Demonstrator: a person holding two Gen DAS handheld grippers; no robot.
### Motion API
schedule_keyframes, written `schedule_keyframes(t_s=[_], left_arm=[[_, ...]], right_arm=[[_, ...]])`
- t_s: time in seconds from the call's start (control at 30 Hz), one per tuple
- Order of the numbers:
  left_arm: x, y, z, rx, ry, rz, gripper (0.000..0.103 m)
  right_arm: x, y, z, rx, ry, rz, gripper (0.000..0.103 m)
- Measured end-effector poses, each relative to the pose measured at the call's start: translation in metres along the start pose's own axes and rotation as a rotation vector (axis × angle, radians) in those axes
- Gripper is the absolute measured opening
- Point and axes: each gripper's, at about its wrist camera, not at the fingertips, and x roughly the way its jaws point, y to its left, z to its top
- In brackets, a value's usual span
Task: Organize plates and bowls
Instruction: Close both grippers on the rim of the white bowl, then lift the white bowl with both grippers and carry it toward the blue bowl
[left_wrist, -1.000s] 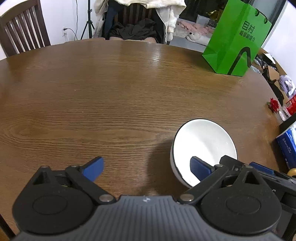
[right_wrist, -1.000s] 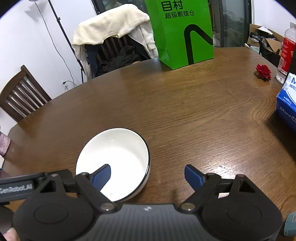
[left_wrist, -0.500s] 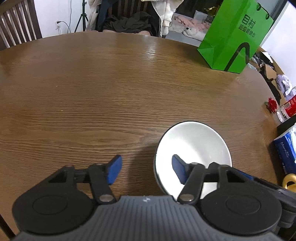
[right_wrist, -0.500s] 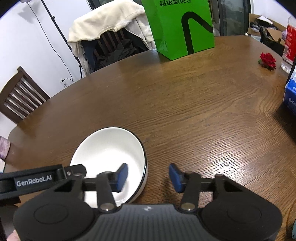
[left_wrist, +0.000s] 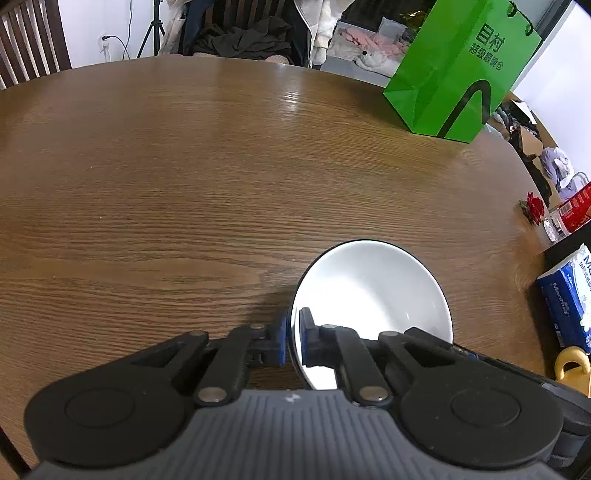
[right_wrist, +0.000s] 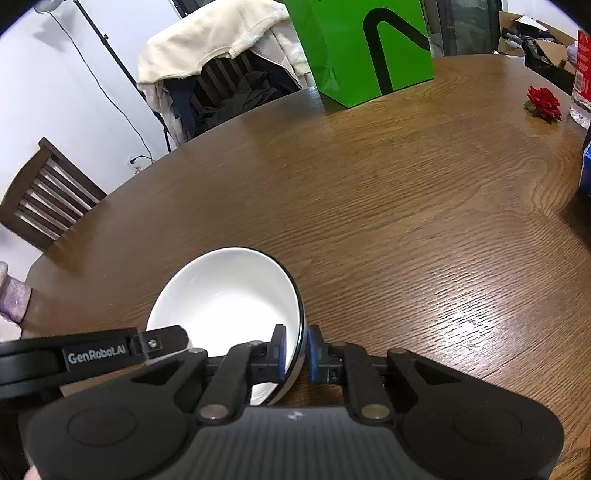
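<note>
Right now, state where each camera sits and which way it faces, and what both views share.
Left wrist: rides the left gripper, looking down over the wooden table; its fingers clamp the white bowl at its left rim, and the other gripper's black body shows at lower right.
Right wrist: rides the right gripper, facing down across the table; it clamps the bowl's right rim, and the left gripper's arm enters from the left.
Shared: bowl, table, green bag, red rose.
</note>
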Motion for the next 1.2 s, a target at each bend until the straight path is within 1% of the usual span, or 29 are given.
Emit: schedule_keyframes(t_s=[0.63, 1.0, 1.2], left_arm=[[0.0, -0.004, -0.004, 0.061, 0.002, 0.016, 0.008], [-0.008, -0.005, -0.01, 0.08, -0.005, 0.023, 0.008], [-0.016, -0.002, -0.014, 0.08, -0.016, 0.028, 0.008]], right_arm=[[-0.002, 0.005, -0.004, -0.022, -0.004, -0.018, 0.011], [-0.004, 0.01, -0.007, -0.035, -0.004, -0.031, 0.011], [-0.007, 0.013, -0.008, -0.036, -0.006, -0.023, 0.011]])
